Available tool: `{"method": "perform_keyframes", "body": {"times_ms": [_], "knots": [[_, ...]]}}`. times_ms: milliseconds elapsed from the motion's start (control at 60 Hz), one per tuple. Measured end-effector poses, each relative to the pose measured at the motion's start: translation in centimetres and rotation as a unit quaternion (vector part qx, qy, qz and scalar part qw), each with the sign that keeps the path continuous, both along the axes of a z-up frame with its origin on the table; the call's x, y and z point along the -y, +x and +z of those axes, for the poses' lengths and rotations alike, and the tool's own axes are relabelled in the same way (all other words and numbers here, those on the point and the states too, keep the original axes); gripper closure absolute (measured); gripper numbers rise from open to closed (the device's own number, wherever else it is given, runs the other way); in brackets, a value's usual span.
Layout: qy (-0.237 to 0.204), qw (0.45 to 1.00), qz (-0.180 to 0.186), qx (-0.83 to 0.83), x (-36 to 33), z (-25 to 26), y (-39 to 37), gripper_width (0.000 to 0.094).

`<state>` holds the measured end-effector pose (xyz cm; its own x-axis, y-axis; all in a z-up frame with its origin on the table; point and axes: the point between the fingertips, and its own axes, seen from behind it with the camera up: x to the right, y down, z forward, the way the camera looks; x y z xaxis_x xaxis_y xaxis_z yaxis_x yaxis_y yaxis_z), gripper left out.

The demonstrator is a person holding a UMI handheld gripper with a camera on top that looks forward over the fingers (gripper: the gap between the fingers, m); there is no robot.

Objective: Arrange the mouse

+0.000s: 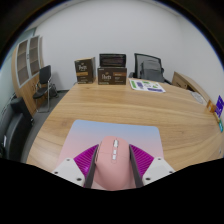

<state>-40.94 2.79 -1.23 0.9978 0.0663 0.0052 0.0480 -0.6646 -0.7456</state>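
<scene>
A pale pink mouse [111, 163] with small grey buttons along its top sits between my gripper's [112, 172] two fingers. Both purple pads [146, 162] press against its sides, so the gripper is shut on it. The mouse is held above a light blue mouse mat [100, 132] that lies on the wooden table [120, 105] just ahead of the fingers. The mouse's underside and whether it touches the mat are hidden.
Brown boxes [100, 71] stand at the table's far edge. A leaflet [147, 86] lies beyond the mat to the right. Black chairs [150, 66] stand behind and at the left [42, 82]. A small coloured item [219, 104] sits at the far right.
</scene>
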Motion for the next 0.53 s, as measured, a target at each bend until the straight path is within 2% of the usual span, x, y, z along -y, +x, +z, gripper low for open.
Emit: {"method": "perform_keyframes", "body": {"times_ms": [33,83,100,133,283,533], "knots": [[-0.004,1.000,-0.001,-0.002,0.2,-0.1,0.1,0.0286],[-0.013,1.000,-0.011,0.004,0.6,0.0,1.0,0.0102],[-0.016,1.000,-0.017,0.005,0.8,0.2,1.3,0.0078],[-0.016,1.000,-0.018,0.001,1.3,0.5,1.2,0.0102],[-0.004,0.999,-0.011,-0.044,5.3,3.6,0.2,0.0097],[0.029,0.994,0.001,-0.106,16.9,10.5,1.1,0.0101]]}}
